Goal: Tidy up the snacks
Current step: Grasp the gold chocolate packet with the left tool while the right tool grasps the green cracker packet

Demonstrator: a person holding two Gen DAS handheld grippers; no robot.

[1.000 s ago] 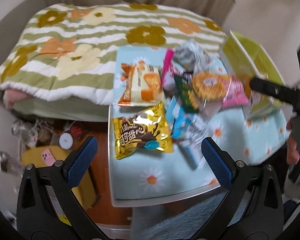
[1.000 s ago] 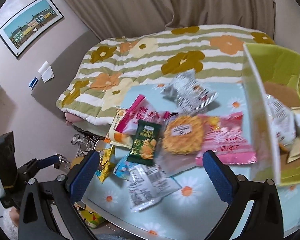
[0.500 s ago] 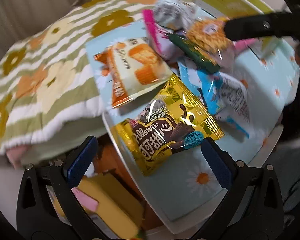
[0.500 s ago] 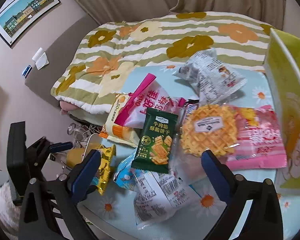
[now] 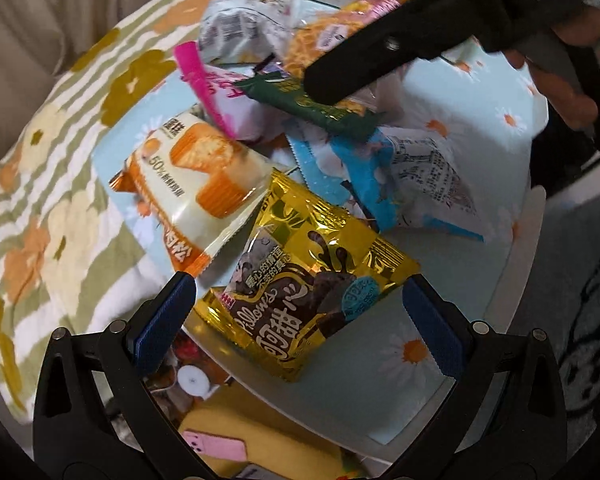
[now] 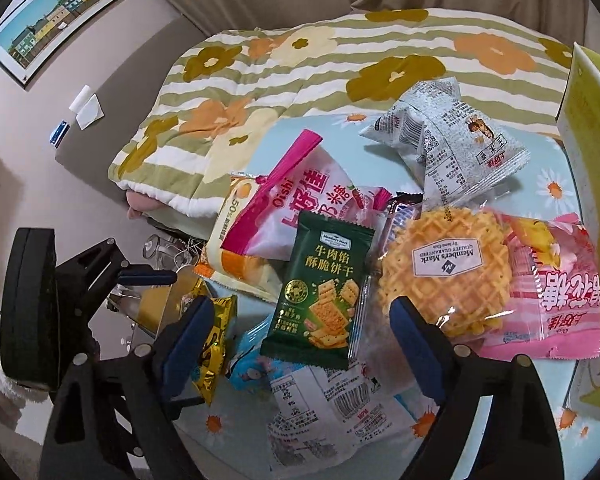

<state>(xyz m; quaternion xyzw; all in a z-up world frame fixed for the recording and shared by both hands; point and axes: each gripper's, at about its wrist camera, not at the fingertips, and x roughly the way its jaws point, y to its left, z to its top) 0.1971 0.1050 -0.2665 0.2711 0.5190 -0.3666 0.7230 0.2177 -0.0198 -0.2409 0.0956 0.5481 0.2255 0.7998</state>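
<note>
A pile of snack packets lies on a small table with a light-blue daisy cloth [image 5: 416, 364]. My left gripper [image 5: 300, 312] is open, its blue pads either side of a gold chocolate packet [image 5: 308, 280] at the table's near corner. My right gripper [image 6: 300, 344] is open, straddling the lower end of a dark green cracker packet [image 6: 320, 292]. That green packet [image 5: 320, 108] also shows in the left wrist view under the right gripper's finger [image 5: 380, 48]. A waffle packet [image 6: 444, 272], a pink packet [image 6: 556, 288], a white-pink Oishi bag [image 6: 292, 208] and a grey packet [image 6: 448, 140] surround it.
A yellow-green box [image 6: 592, 128] stands at the table's right side. A bed with a striped flowered quilt [image 6: 300, 72] lies behind the table. An orange-white cake packet [image 5: 192, 184] and a blue-white packet [image 5: 412, 176] lie in the pile. Clutter sits on the floor [image 5: 236, 432] below the table corner.
Both grippers have moved in closer to the pile. The left one now frames the gold packet and the right one now frames the green packet. Nothing has been picked up.
</note>
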